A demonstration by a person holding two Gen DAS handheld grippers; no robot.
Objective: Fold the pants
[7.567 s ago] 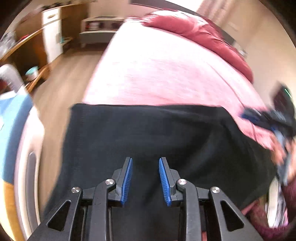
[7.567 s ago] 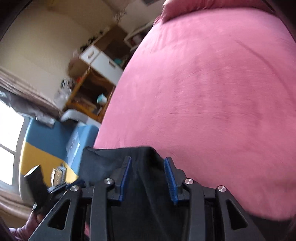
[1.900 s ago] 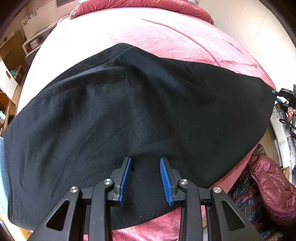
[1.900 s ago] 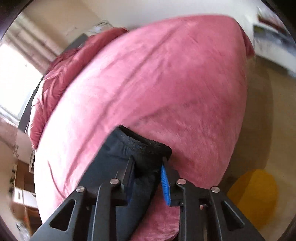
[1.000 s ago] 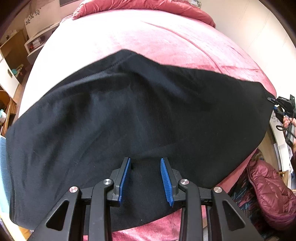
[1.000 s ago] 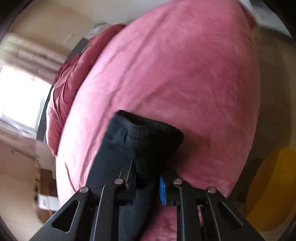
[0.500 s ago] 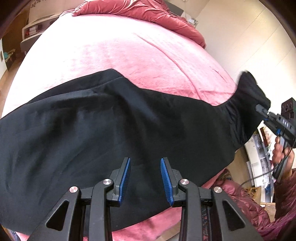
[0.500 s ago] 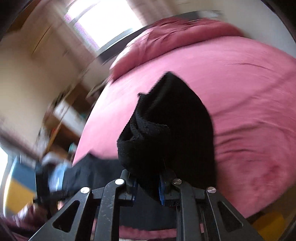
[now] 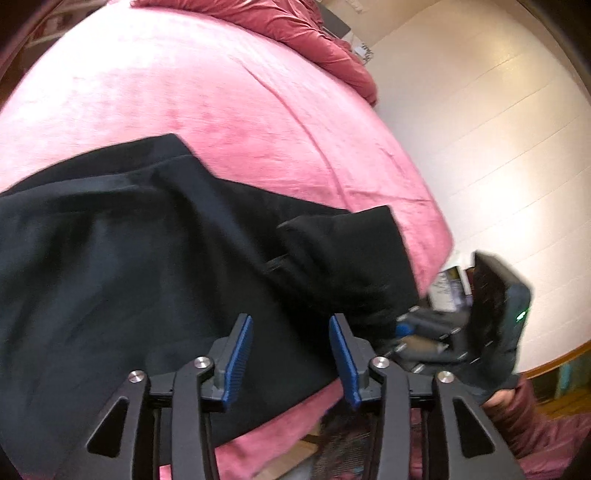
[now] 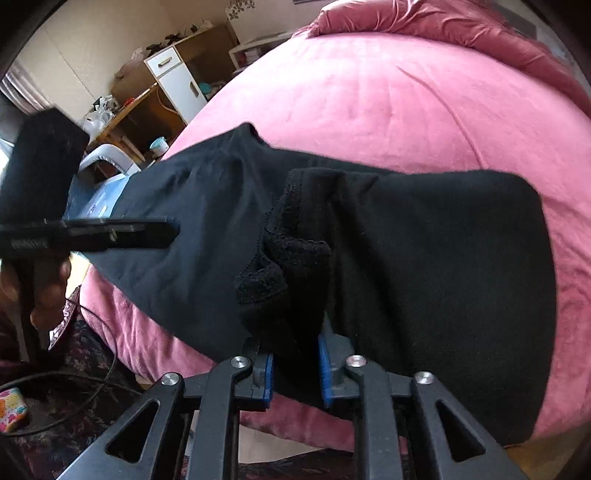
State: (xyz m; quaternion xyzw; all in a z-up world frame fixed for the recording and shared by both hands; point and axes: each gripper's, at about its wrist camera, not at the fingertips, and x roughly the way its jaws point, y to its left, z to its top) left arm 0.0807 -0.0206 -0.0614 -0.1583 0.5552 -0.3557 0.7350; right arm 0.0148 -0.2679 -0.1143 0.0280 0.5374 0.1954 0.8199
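Black pants lie across the near edge of a pink bed. My left gripper is open and empty, its blue pads just above the pants near the front edge. My right gripper is shut on the bunched cuff end of the pants and holds it folded back over the rest of the pants. The right gripper also shows in the left wrist view, close to the right of my left fingers. The left gripper shows from the side in the right wrist view.
A crumpled dark pink duvet lies at the head of the bed. A white and wood cabinet and shelves stand beyond the bed's left side. A white wall is to the right. Cables and patterned fabric lie on the floor.
My right gripper has carried the cuff end up off the bed's right edge and leftward over the pants, ending close beside my left gripper. The left gripper stays open above the pants.
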